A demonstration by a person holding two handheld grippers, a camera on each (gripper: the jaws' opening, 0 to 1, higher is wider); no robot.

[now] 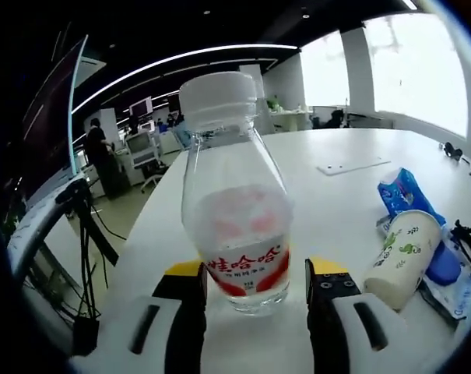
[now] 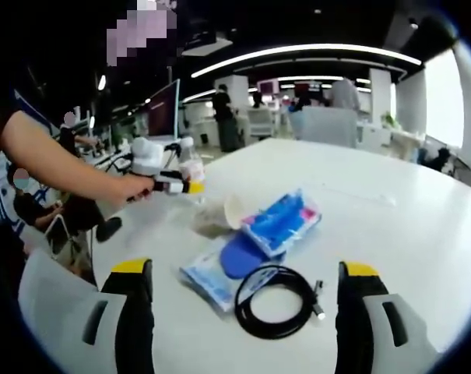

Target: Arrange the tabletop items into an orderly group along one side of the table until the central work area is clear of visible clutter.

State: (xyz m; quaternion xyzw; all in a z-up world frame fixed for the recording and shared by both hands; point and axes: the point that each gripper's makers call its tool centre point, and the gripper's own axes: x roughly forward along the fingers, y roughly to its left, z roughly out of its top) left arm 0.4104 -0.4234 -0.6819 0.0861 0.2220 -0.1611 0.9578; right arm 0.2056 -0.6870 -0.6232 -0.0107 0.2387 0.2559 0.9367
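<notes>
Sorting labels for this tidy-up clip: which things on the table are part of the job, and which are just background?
Job items:
water bottle, between the left gripper jaws
paper cup, on its side
blue packets
black cable, coiled
right gripper, open

Just lying about:
flat white plate on the table
monitor
tripod

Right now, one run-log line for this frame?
left tongs: open, straddling upright water bottle | right tongs: open, hovering over black cable | paper cup: on its side by blue packets | table
</notes>
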